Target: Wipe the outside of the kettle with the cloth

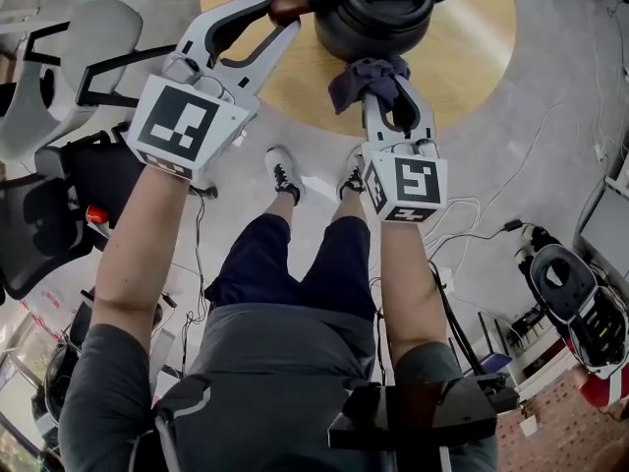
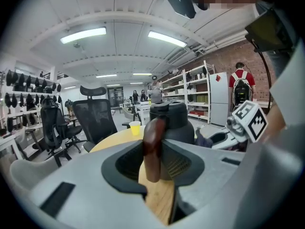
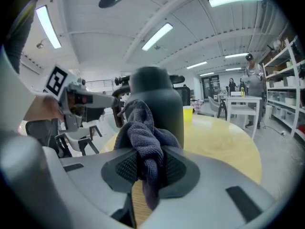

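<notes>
A dark grey kettle [image 1: 378,13] stands on the round wooden table [image 1: 482,57]. Its brown handle [image 1: 288,8] points left, and my left gripper [image 1: 283,13] is shut on that handle; in the left gripper view the handle [image 2: 153,147] runs upright between the jaw pads with the kettle [image 2: 171,123] just behind. My right gripper [image 1: 383,87] is shut on a bunched dark blue-grey cloth [image 1: 366,79], which lies against the kettle's near side low down. In the right gripper view the cloth [image 3: 145,142] hangs from the jaws right in front of the kettle [image 3: 159,104].
A yellow cup [image 2: 135,127] stands on the table beyond the kettle. Office chairs [image 1: 59,96] stand to the left of the table, and cables and a device [image 1: 565,283] lie on the floor at the right. People stand far off by shelves [image 2: 240,89].
</notes>
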Tool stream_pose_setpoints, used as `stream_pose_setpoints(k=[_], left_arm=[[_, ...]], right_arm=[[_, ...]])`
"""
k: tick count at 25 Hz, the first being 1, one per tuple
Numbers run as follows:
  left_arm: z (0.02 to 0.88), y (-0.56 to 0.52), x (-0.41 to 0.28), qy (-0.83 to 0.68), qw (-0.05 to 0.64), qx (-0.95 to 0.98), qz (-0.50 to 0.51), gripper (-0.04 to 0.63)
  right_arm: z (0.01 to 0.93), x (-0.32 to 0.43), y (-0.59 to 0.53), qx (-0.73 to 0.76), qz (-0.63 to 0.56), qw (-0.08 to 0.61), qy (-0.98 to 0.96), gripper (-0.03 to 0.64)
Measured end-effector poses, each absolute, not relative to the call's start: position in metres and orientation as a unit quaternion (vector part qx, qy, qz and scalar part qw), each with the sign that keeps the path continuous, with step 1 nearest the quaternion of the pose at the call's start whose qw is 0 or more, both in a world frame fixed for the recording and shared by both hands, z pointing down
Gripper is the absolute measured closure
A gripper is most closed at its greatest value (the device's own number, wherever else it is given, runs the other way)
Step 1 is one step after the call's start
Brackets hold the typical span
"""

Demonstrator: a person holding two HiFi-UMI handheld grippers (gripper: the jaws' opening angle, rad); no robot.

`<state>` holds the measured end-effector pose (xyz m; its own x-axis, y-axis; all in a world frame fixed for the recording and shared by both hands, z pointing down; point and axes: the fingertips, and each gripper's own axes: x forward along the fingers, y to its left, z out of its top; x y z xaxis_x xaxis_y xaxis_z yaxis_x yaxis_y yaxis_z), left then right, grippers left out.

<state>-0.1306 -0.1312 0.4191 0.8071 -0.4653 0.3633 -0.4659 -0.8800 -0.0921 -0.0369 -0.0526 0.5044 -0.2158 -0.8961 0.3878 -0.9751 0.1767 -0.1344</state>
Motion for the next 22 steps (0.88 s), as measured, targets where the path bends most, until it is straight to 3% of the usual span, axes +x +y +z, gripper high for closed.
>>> stream_pose_setpoints(k=[10, 22], left_arm=[[0.421, -0.138, -0.130, -0.234, -0.025, 0.946, 0.222, 0.479], [0.423, -0.152, -0.129, -0.253, -0.038, 0.943, 0.212, 0.474]], right_arm=[[0.399, -0.014, -0.072, 0.588, 0.086, 0.077, -0.801, 0.517], [0.439, -0.011, -0.073, 0.555, 0.099, 0.069, -0.823, 0.517]])
